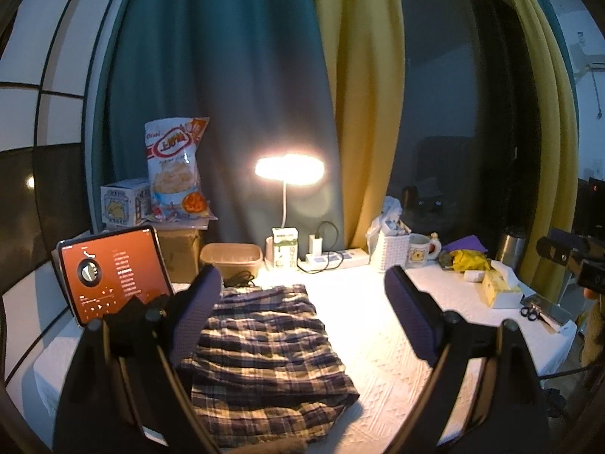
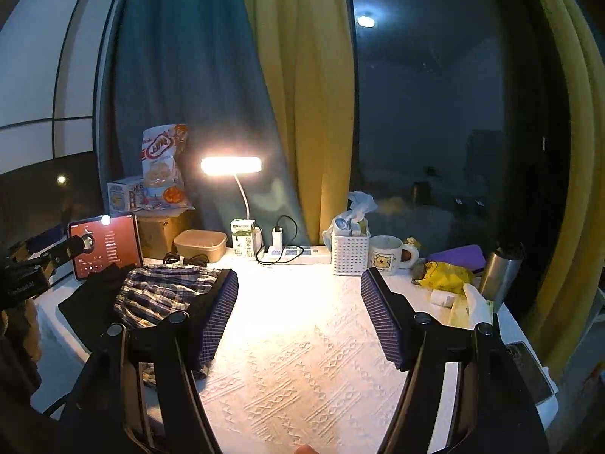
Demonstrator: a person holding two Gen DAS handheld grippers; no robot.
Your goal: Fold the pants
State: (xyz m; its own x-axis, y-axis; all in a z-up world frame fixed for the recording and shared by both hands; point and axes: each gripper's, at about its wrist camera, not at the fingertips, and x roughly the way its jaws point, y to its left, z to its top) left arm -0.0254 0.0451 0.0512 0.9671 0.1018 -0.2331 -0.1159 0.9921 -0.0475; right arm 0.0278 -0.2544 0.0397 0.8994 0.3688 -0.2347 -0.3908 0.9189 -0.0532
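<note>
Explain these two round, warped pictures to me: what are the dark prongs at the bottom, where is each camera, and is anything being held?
Each picture comes from a fisheye camera on a hand-held gripper, looking forward between its two jaws; a person carries one gripper in each hand. The left gripper hangs over folded plaid pants lying on a white patterned tablecloth. The right gripper faces bare cloth, the pants to its left. Both stand open, holding nothing. Behind are a lit desk lamp, a tablet and a mug.
</note>
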